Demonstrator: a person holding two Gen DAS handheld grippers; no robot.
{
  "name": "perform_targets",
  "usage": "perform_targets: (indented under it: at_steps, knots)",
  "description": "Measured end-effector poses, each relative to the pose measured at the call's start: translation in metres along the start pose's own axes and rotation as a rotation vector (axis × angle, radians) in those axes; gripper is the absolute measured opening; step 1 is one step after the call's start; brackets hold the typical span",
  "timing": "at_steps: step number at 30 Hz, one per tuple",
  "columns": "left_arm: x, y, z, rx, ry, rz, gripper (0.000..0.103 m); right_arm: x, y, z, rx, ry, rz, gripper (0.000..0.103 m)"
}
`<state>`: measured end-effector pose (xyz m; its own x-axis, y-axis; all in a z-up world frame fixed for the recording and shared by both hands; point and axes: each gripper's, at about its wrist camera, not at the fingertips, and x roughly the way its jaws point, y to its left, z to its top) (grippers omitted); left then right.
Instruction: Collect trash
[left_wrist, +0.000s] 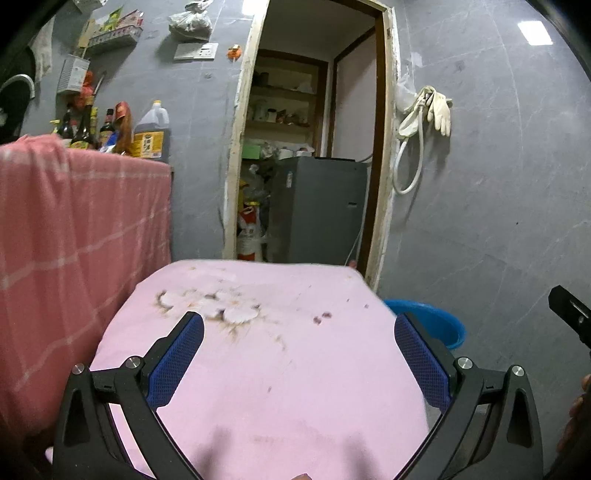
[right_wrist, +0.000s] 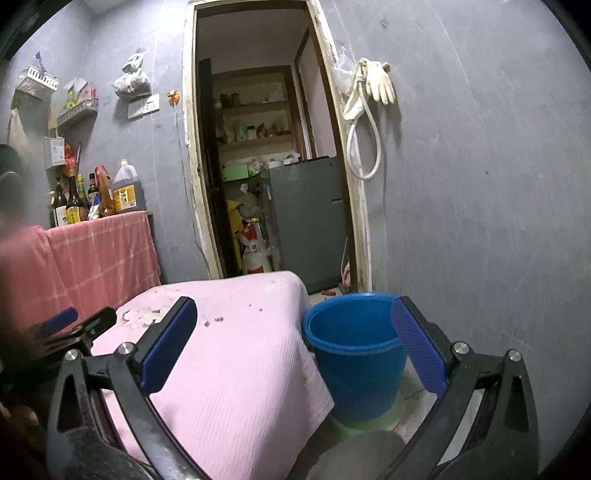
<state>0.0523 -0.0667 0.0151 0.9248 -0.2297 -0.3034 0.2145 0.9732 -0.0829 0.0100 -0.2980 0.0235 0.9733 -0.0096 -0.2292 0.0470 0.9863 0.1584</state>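
Observation:
A heap of pale peel scraps (left_wrist: 210, 306) lies on the far left part of a pink-covered table (left_wrist: 277, 387), with small dark crumbs (left_wrist: 322, 316) to its right. My left gripper (left_wrist: 299, 326) hovers open above the table, short of the scraps, with nothing between its fingers. In the right wrist view the same scraps (right_wrist: 142, 315) and crumbs (right_wrist: 218, 319) lie on the table (right_wrist: 229, 387). A blue bucket (right_wrist: 354, 354) stands just off the table's right side. My right gripper (right_wrist: 293, 312) is open and empty, spanning the table corner and the bucket.
A counter draped in pink checked cloth (left_wrist: 74, 229) with bottles (left_wrist: 147, 133) stands on the left. Behind the table a doorway (left_wrist: 306, 147) opens on a grey fridge (left_wrist: 317, 206). Gloves and a hose (left_wrist: 424, 114) hang on the grey wall. The bucket rests on a green base (right_wrist: 369, 421).

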Motion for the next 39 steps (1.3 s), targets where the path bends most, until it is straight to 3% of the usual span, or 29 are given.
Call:
perform_targets:
  at_steps: [9, 16, 39]
  knots:
    - [-0.012, 0.008, -0.038, 0.038, 0.013, 0.042, 0.101, -0.005, 0.007, -0.041, 0.016, 0.028, -0.018, 0.103]
    - [-0.006, 0.013, -0.056, 0.013, 0.034, 0.021, 0.101, -0.005, 0.011, -0.059, -0.017, 0.022, -0.057, 0.103]
    - [-0.007, 0.024, -0.067, 0.003, 0.007, 0.034, 0.101, -0.005, 0.011, -0.07, -0.045, 0.007, -0.081, 0.103]
